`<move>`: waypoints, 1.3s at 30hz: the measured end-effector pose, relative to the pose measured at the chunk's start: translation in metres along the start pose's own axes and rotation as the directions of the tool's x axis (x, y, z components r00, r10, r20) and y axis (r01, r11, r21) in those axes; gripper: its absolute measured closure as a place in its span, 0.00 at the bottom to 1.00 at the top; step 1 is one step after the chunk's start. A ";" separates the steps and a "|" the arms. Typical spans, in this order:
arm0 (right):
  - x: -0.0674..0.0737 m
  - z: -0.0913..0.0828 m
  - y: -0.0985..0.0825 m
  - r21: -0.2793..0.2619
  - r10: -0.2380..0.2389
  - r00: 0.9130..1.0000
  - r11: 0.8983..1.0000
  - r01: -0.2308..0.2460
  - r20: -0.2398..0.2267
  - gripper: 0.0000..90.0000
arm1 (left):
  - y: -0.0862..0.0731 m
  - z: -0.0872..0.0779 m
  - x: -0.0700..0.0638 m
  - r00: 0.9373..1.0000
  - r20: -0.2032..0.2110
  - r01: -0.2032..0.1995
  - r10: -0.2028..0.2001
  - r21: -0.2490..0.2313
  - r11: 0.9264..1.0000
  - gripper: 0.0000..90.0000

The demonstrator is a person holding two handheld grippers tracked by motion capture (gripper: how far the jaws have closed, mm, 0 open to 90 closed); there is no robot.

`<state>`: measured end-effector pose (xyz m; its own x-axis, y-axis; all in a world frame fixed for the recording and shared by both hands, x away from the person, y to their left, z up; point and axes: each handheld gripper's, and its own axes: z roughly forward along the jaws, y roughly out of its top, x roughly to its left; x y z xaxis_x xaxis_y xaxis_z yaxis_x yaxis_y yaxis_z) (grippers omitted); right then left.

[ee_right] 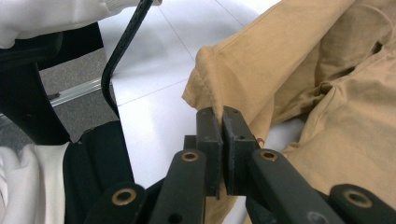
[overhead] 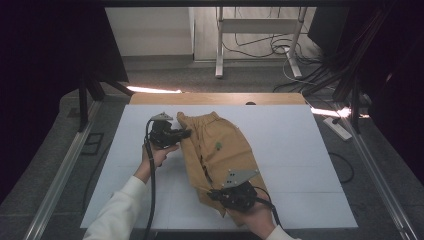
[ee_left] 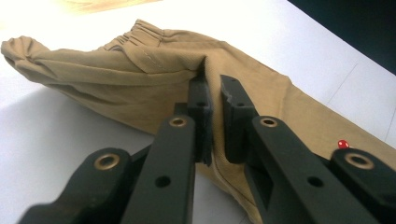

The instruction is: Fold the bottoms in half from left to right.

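A tan pair of trousers (overhead: 220, 150) lies lengthwise on the white table top (overhead: 300, 150), with the elastic waistband at the far end. My left gripper (overhead: 186, 133) comes in from the left near the waistband and is shut on a raised fold of the cloth. In the left gripper view the cloth (ee_left: 140, 70) runs between the pads of my left gripper (ee_left: 215, 81). My right gripper (overhead: 214, 194) is at the near end of the trousers. In the right gripper view my right gripper (ee_right: 218, 112) pinches the hemmed edge of the cloth (ee_right: 303, 60), which is lifted off the table.
A wooden strip (overhead: 215, 98) borders the table's far edge. Metal rails (overhead: 65, 165) run along both sides. Cables and a power strip (overhead: 339, 128) lie on the floor. The left gripper's black cable (ee_right: 121, 56) crosses the near left of the table.
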<state>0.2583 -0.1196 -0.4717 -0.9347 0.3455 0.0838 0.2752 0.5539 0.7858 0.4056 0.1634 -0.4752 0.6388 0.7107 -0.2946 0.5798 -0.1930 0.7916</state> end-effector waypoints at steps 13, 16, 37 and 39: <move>-0.005 -0.009 -0.009 0.004 0.025 1.000 1.000 -0.026 0.014 0.97 | 0.005 0.008 -0.009 1.000 0.014 -0.018 0.018 0.004 1.000 0.92; -0.006 -0.011 -0.012 0.001 0.036 0.999 0.999 -0.036 0.019 0.97 | 0.006 0.010 -0.011 1.000 0.019 -0.023 0.023 0.008 1.000 0.92; -0.009 -0.032 -0.027 -0.003 0.062 0.997 0.998 -0.062 0.048 0.97 | 0.014 0.028 -0.029 0.997 0.049 -0.057 0.056 0.015 0.998 0.91; -0.009 -0.033 -0.029 -0.001 0.064 0.997 0.998 -0.064 0.053 0.97 | 0.014 0.030 -0.029 0.997 0.051 -0.057 0.056 0.017 0.998 0.91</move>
<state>0.2516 -0.1637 -0.4746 -0.9019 0.4198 0.1017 0.3345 0.5297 0.7794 0.4104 0.1193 -0.4713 0.6953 0.6634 -0.2765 0.5509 -0.2449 0.7978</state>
